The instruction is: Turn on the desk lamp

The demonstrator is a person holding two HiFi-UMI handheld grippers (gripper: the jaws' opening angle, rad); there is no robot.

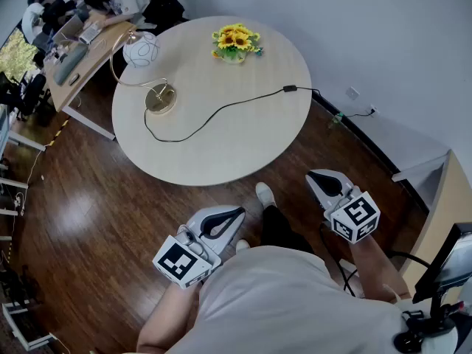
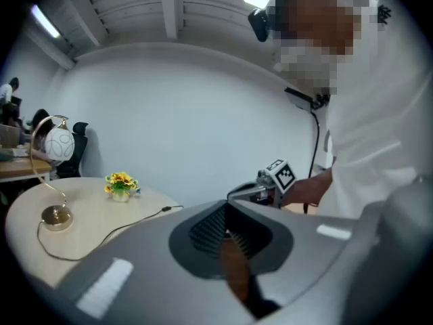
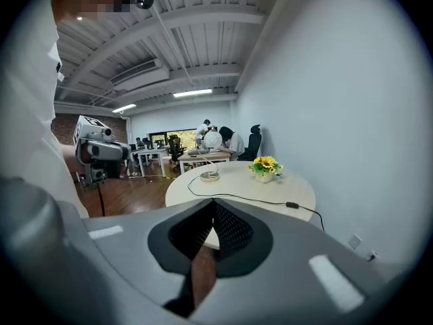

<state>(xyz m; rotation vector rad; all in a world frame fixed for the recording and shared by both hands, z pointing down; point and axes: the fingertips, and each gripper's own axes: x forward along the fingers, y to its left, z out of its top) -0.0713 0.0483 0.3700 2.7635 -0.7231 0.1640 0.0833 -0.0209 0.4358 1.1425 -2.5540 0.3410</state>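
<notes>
Desk lamp (image 1: 141,49) – white globe shade on a curved brass stem and a round brass base – stands on the far left part of the round table (image 1: 243,150), well apart from both of my tools. Its black cord (image 1: 228,105) loops from the base across the tabletop, passes through a small inline block (image 1: 290,88) near the table's right edge, which I judge to be the switch, and drops toward the wall socket (image 1: 354,93). A pot of sunflowers (image 1: 236,43) sits at the far rim, between lamp and block. I see no glow in the globe from any view, so I take the lamp to be off. The left gripper (image 1: 237,214) and the right gripper (image 1: 315,175) hang low over the wooden floor, close to the body of the person carrying them and short of the table's near edge. Each gripper view shows its two jaws brought together at the tips, with nothing between them. Progress, as I judge it: none of the task is done. What is left is the whole approach to the table, the choice of a gripper, and the press on the switch. The block lies nearer the right gripper, so I would favour that side; whether the base also carries a button is too small to tell.
</notes>
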